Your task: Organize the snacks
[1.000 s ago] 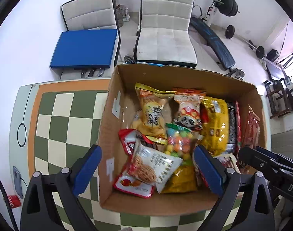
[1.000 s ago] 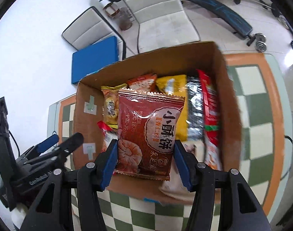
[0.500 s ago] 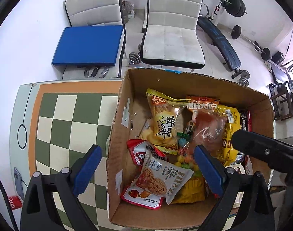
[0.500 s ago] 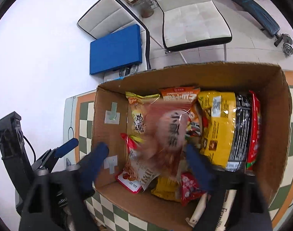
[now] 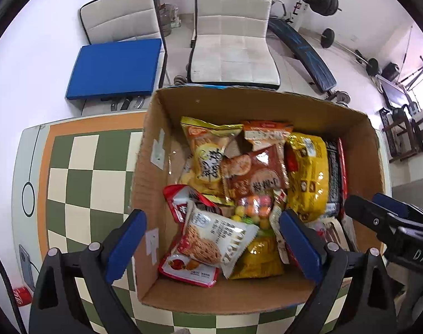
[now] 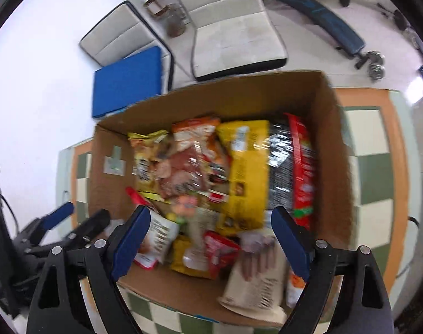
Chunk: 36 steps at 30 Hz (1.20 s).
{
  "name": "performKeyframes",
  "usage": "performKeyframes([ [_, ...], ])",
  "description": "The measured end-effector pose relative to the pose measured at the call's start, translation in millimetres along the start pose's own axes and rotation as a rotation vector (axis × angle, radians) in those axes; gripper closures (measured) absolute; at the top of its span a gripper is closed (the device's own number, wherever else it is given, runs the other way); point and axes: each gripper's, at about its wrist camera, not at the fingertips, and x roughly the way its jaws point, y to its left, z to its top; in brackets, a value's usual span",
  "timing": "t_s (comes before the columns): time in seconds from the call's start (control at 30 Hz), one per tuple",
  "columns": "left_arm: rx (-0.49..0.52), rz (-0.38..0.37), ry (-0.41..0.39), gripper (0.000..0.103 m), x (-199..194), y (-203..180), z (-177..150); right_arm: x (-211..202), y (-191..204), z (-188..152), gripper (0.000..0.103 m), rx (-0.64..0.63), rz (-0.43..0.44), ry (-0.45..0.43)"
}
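Right hand-held gripper now hangs spread and empty above the cardboard box on the checkered worktop; a second ago it pinched the brown-red biscuit packet, which has since dropped onto the pile, between the yellow chip bag and the big yellow bag. Left hand-held gripper is spread too, holding nothing. That snack seems stowed, though the right view is blurred.

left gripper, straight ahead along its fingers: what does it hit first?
Probably the white cracker bag on top of the pile in the cardboard box. The left gripper is open and empty, and that bag sits between its fingertips. Depth is unclear in fisheye, so treat this as likely.
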Motion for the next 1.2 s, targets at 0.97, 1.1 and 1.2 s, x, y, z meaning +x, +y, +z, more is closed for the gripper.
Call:
performKeyframes([
  [0.97, 0.047, -0.010, -0.199, 0.000, -135, -32, -92, -140, -4, -119, 0.007, -0.003, -0.161, -0.234],
  [1.1, 0.055, -0.007, -0.226, 0.000, -166, -38, -122, -176, 1, -153, 0.006, -0.004, -0.161, -0.281],
  [1.2, 0.068, 0.009, -0.261, 0.000, -190, -43, -143, -201, 6, -176, 0.006, -0.012, -0.169, -0.309],
])
